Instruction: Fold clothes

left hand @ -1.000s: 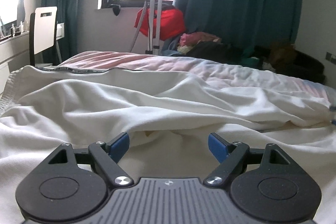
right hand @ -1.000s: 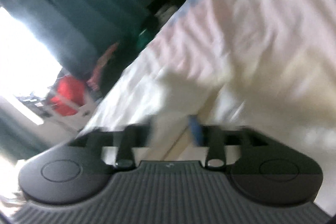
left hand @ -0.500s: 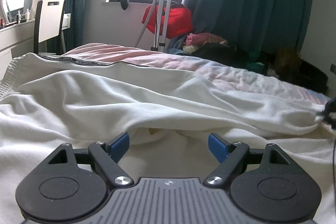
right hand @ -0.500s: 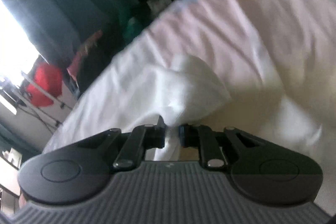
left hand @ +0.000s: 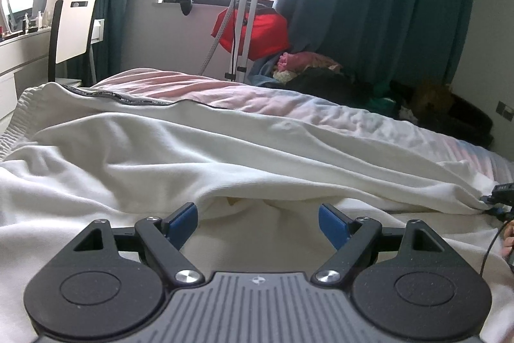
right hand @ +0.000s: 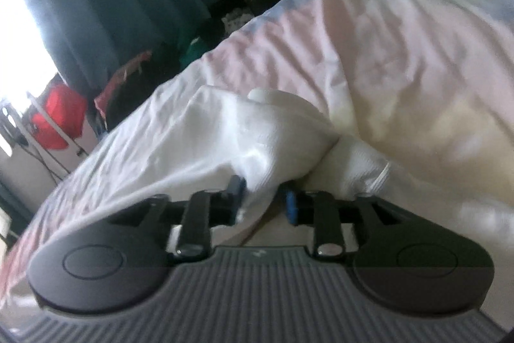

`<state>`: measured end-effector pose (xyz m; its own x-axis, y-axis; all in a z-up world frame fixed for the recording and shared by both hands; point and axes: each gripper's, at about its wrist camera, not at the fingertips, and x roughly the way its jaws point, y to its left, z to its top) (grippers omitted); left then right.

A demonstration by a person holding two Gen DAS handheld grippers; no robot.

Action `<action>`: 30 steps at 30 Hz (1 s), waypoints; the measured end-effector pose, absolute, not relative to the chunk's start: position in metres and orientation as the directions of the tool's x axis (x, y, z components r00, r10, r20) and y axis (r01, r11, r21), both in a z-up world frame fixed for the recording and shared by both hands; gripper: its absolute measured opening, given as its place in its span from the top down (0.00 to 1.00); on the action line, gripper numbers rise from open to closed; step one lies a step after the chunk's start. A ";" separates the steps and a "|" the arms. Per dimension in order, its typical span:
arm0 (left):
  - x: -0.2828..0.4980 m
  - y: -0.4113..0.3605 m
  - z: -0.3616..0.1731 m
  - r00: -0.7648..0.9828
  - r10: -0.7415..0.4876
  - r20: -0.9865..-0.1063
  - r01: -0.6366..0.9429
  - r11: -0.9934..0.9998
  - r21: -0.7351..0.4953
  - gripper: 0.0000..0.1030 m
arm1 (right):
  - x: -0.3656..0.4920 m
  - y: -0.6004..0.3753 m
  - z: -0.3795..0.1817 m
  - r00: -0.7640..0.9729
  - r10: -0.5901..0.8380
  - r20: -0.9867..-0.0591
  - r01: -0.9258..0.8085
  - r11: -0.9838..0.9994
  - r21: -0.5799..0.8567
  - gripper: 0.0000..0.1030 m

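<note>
A white garment [left hand: 167, 147] lies rumpled across the bed, with a dark printed band along its far edge. My left gripper [left hand: 258, 219] is open and empty, low over a fold of the garment. My right gripper [right hand: 265, 193] has its jaws a little apart, with a bunched end of the white garment [right hand: 273, 134] between them. In the left wrist view the right gripper [left hand: 501, 195] shows at the far right edge, at the garment's end.
The bed has a pink and white sheet [left hand: 289, 105]. Beyond it stand a red bag on a metal stand [left hand: 253, 31], a pile of clothes [left hand: 308, 66], teal curtains [left hand: 379, 5], and a white chair [left hand: 72, 28] by a desk.
My right gripper's jaws have parted slightly around the garment's end and the view has tilted. My left gripper has stayed open and barely moved.
</note>
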<state>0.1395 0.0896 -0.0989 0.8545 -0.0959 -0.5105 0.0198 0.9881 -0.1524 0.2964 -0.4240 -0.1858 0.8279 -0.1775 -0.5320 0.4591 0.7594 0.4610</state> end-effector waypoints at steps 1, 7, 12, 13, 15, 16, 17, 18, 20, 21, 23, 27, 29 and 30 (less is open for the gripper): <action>0.138 0.089 -0.098 0.857 -0.095 -0.507 0.023 0.989 -0.147 0.18 | 0.292 -0.421 -0.179 0.829 -0.175 -0.531 0.449 0.774 0.447 0.46; 0.128 0.081 -0.092 0.866 -0.090 -0.492 0.041 0.993 -0.109 0.18 | 0.253 -0.393 -0.130 0.856 -0.137 -0.499 0.348 0.866 0.359 0.14; 0.109 0.079 -0.081 0.878 -0.085 -0.470 0.066 0.996 -0.057 0.18 | 0.197 -0.355 -0.096 0.871 -0.060 -0.488 0.245 0.913 0.325 0.14; 0.104 0.079 -0.077 0.886 -0.077 -0.456 0.067 0.997 -0.038 0.18 | 0.182 -0.348 -0.090 0.876 -0.048 -0.481 0.225 0.921 0.318 0.14; 0.093 0.079 -0.070 0.900 -0.062 -0.430 0.064 0.998 -0.011 0.18 | 0.158 -0.337 -0.078 0.887 -0.025 -0.462 0.192 0.929 0.317 0.14; 0.088 0.080 -0.067 0.904 -0.059 -0.424 0.062 0.998 -0.007 0.18 | 0.146 -0.332 -0.072 0.892 -0.014 -0.452 0.175 0.932 0.317 0.14; 0.083 0.082 -0.064 0.906 -0.059 -0.419 0.060 0.998 -0.011 0.18 | 0.134 -0.326 -0.066 0.896 -0.003 -0.443 0.159 0.935 0.316 0.14; 0.078 0.083 -0.062 0.907 -0.059 -0.417 0.057 0.998 -0.017 0.18 | 0.126 -0.322 -0.062 0.900 0.005 -0.435 0.149 0.936 0.319 0.14; 0.068 0.084 -0.057 0.906 -0.056 -0.420 0.053 0.998 -0.019 0.18 | 0.114 -0.318 -0.058 0.909 0.020 -0.417 0.128 0.937 0.324 0.14; 0.062 0.084 -0.055 0.906 -0.052 -0.419 0.049 0.999 -0.017 0.18 | 0.107 -0.317 -0.056 0.913 0.027 -0.407 0.117 0.938 0.326 0.14; 0.058 0.084 -0.053 0.902 -0.036 -0.429 0.035 0.999 -0.011 0.17 | 0.101 -0.316 -0.055 0.915 0.025 -0.402 0.116 0.939 0.323 0.14; 0.050 0.084 -0.051 0.892 -0.001 -0.452 0.003 1.000 0.004 0.17 | 0.099 -0.317 -0.059 0.909 0.008 -0.416 0.126 0.947 0.295 0.14; 0.048 0.085 -0.050 0.885 0.014 -0.466 -0.011 1.000 0.009 0.17 | 0.101 -0.319 -0.063 0.902 0.002 -0.431 0.132 0.950 0.283 0.14; 0.048 0.086 -0.051 0.879 0.024 -0.476 -0.020 1.000 0.012 0.17 | 0.102 -0.319 -0.065 0.897 -0.005 -0.443 0.140 0.952 0.273 0.14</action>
<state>0.0482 0.0859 -0.0513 0.8790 0.0237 -0.4763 -0.0203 0.9997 0.0123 0.1021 -0.3192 -0.0653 0.8967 -0.0052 -0.4425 0.1401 0.9518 0.2728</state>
